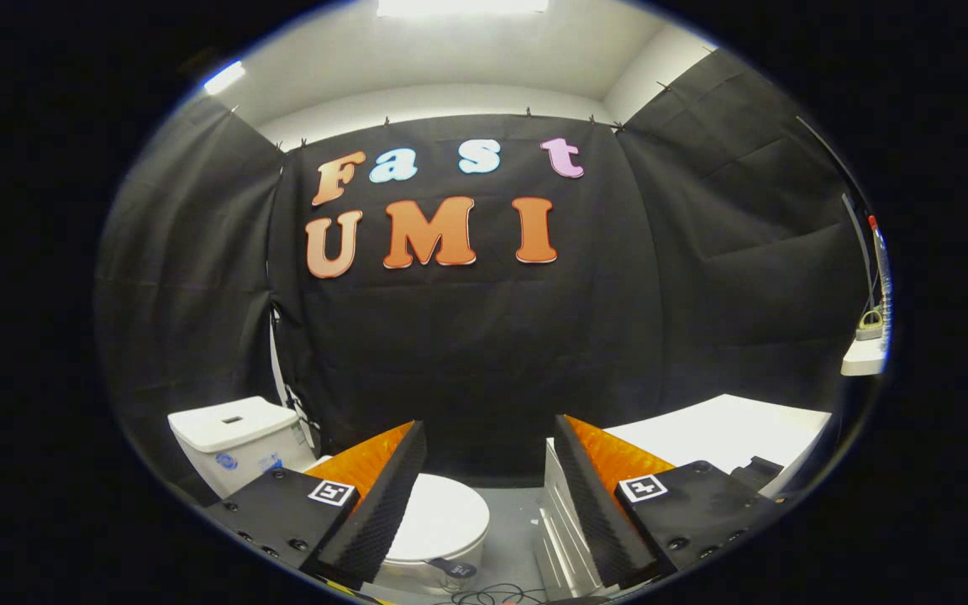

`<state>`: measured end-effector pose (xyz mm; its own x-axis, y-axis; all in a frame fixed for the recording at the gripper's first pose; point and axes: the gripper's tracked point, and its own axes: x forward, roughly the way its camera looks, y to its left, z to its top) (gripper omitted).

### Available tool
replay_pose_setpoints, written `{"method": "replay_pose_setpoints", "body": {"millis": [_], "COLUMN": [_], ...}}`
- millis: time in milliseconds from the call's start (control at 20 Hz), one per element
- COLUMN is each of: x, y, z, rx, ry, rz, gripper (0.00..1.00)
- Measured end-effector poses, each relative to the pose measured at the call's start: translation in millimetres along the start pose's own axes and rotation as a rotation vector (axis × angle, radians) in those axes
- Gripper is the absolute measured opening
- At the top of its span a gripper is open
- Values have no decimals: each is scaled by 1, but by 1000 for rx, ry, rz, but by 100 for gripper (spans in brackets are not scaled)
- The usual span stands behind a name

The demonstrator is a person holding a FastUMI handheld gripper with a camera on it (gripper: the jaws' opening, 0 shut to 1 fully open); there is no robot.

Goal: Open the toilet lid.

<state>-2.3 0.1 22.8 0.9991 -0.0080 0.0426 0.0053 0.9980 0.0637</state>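
A white toilet stands low on the floor below and beyond my left finger (pixel 383 496). Its lid (pixel 442 521) lies flat and closed over the bowl. The white tank (pixel 236 441) rises behind it, against the black cloth wall. My gripper (pixel 488 487) hangs well above the toilet with its fingers wide apart and nothing between them. The left finger covers the near left part of the lid. A small dark tab (pixel 453 569) sits at the lid's front rim.
A white cabinet or table (pixel 728 433) with drawer fronts (pixel 564 538) stands right of the toilet, partly behind my right finger (pixel 593 496). A grey floor strip (pixel 513 521) runs between them. Dark cables (pixel 492 595) lie on the floor. A small white shelf (pixel 864 357) juts out at far right.
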Motion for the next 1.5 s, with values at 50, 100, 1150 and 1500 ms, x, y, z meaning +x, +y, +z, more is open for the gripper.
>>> {"method": "replay_pose_setpoints", "body": {"millis": [50, 100, 1150, 1500], "x": [1, 2, 68, 49], "y": [1, 3, -1, -24], "z": [4, 7, -265, -346], "rx": [27, 56, 368, 628], "ry": [-11, -15, 407, 581], "rz": [-5, -9, -155, -262], "gripper": [98, 98, 98, 98]}}
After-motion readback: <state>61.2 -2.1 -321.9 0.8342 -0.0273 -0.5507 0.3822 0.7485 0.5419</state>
